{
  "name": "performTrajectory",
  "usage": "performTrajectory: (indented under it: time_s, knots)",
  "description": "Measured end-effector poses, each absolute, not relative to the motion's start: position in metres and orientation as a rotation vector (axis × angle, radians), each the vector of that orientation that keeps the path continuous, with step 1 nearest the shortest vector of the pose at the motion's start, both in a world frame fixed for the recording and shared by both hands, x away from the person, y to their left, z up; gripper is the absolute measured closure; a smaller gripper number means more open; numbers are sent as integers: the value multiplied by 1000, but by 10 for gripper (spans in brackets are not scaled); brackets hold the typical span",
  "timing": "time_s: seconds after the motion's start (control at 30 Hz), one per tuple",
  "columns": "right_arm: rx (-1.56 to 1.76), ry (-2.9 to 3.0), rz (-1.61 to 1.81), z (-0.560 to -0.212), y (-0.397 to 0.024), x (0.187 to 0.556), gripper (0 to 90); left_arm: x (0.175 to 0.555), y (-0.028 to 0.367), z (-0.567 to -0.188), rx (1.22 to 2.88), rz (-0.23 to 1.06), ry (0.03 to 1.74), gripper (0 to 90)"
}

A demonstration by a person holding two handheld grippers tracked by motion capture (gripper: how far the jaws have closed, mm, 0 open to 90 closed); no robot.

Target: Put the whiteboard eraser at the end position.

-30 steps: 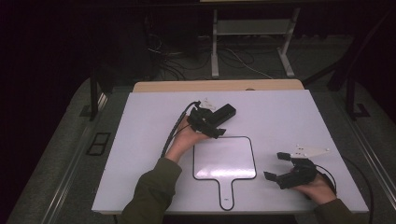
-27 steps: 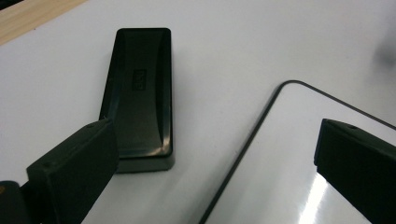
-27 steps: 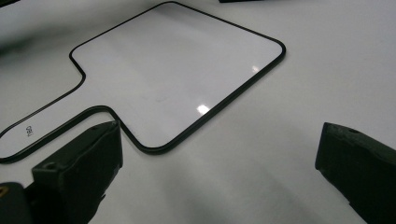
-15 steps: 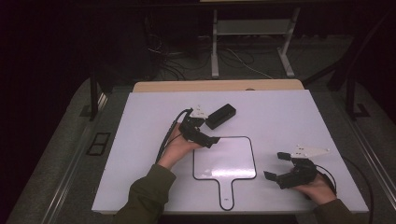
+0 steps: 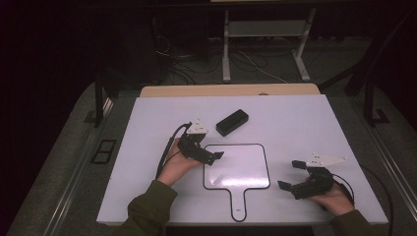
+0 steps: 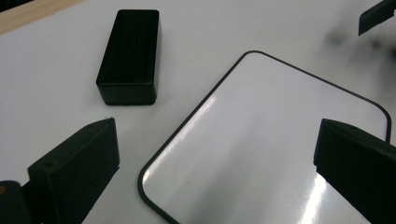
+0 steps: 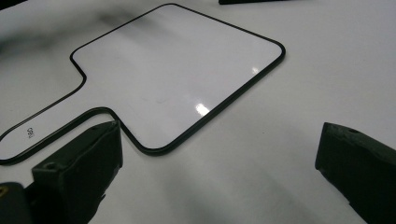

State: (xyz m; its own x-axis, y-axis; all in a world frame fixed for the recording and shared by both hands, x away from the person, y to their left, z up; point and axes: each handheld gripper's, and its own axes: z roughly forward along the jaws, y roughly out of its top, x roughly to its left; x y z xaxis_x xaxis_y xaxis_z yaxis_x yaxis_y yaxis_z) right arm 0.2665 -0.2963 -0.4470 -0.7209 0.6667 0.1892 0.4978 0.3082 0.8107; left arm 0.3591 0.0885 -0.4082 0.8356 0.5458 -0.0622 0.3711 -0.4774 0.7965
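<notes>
1. Room: dark, with cables and a metal stand (image 5: 263, 44) on the floor beyond the desk (image 5: 305, 123), a white top with a wooden strip along its far edge.
2. Paddle-shaped whiteboard (image 5: 237, 166): lies flat at the middle of the desk, its handle pointing to the near edge, black-rimmed and blank.
3. Black rectangular block (image 5: 232, 122): lies flat just beyond the whiteboard's far left corner, apart from it.
4. Left gripper (image 5: 209, 156): held at the whiteboard's left edge, jaws wide apart and holding nothing. In the left gripper view the whiteboard's corner (image 6: 261, 135) lies between the jaws and the block (image 6: 128, 56) ahead.
5. Right gripper (image 5: 294, 178): held near the desk's near right corner, right of the whiteboard and apart from it, jaws spread wide and empty.
</notes>
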Motion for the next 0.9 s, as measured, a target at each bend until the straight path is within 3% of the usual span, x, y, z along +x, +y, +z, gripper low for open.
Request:
performTrajectory:
  time_s: [0.9]
  knots:
    - [1073, 2391, 1371, -447, -296, 266, 0, 303, 131, -428, 2053, 298, 707, 0]
